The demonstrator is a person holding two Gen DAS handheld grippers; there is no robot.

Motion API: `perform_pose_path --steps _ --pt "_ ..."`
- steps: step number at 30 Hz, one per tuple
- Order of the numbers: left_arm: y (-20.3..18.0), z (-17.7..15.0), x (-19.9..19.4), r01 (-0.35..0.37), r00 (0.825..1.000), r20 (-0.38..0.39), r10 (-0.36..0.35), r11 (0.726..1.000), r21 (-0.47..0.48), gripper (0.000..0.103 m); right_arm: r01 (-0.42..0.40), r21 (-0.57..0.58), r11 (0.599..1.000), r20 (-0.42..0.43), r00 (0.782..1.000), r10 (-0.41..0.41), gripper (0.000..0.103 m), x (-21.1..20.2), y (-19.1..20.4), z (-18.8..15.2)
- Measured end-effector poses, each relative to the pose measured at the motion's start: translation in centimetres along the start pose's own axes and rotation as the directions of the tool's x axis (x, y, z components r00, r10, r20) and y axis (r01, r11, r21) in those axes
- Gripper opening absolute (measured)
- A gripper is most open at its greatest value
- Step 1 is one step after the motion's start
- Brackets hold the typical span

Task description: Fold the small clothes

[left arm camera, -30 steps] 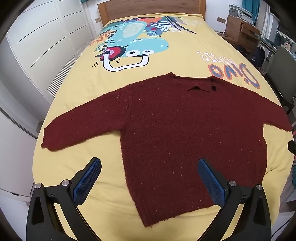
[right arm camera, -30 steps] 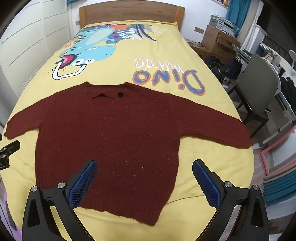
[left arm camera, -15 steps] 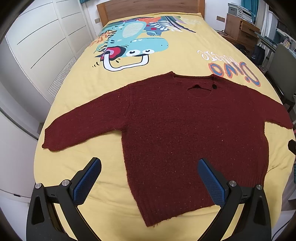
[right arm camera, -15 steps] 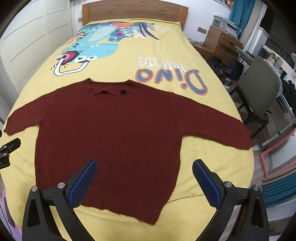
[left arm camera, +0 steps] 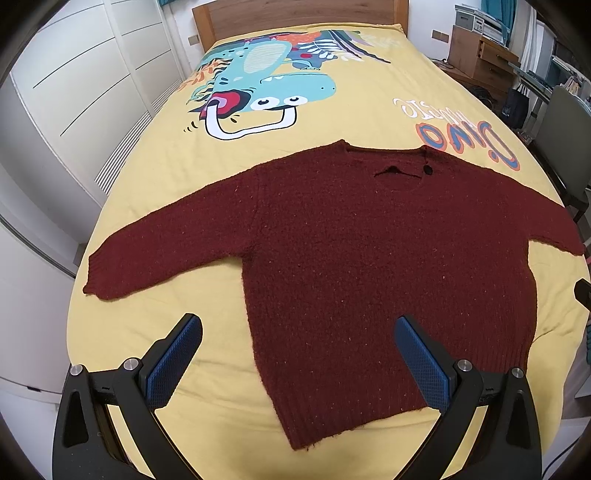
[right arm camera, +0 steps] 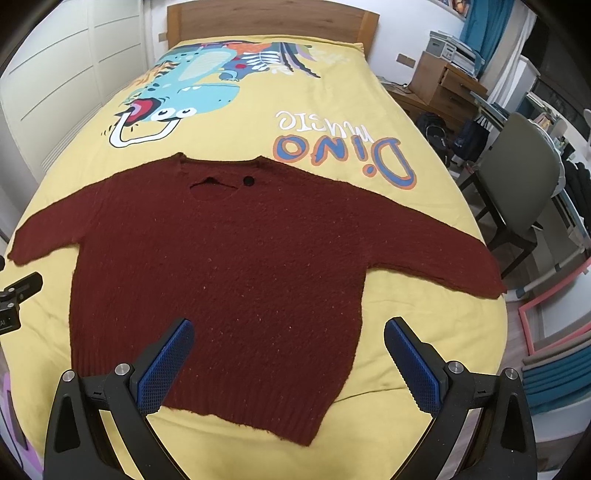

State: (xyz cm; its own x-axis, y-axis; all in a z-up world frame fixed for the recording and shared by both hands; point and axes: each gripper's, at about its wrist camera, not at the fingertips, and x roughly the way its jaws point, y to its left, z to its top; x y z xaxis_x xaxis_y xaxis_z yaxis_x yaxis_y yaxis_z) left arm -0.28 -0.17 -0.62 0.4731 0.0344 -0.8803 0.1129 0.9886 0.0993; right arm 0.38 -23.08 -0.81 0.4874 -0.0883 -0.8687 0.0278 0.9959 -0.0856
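So, the dark red sweater (left arm camera: 369, 251) lies flat on the bed (left arm camera: 166, 177), spread face up on the yellow dinosaur bedspread, both sleeves stretched out to the sides and the neckline pointing toward the wooden headboard (right arm camera: 273, 18). No fold is in it yet; this looks like the very start, the approach before a first grab.

The left claw (left arm camera: 297, 363) hovers above the hem end, released, blue pads wide apart and nothing between them; it straddles the sweater's left side seam near the bottom corner. The right claw (right arm camera: 288, 365) is likewise released and empty, hanging over the right half of the hem.

The next move, I'd judge, calls for each claw to drop to the fabric and pinch an edge, most likely a sleeve cuff (left arm camera: 99, 280) or a hem corner, so the sides can come in over the body. The knit looks thick and fuzzy, so it may want a deep bite to catch both layers.

Beyond the bed: a white wardrobe (left arm camera: 74, 92) on one side, a chair (right arm camera: 524, 177) and cluttered desk on the other.
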Motion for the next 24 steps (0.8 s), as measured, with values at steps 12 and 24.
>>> perform_pose_path --steps 12,24 --pt "-0.01 -0.14 0.08 0.008 1.000 -0.007 -0.008 1.000 0.000 0.102 0.000 0.002 1.000 -0.003 1.000 0.000 0.102 0.07 -0.14 -0.17" --pt "0.04 -0.23 0.29 0.007 1.000 -0.019 -0.007 1.000 0.001 0.102 0.015 0.001 1.000 -0.014 1.000 -0.015 0.102 0.20 -0.46 -0.41"
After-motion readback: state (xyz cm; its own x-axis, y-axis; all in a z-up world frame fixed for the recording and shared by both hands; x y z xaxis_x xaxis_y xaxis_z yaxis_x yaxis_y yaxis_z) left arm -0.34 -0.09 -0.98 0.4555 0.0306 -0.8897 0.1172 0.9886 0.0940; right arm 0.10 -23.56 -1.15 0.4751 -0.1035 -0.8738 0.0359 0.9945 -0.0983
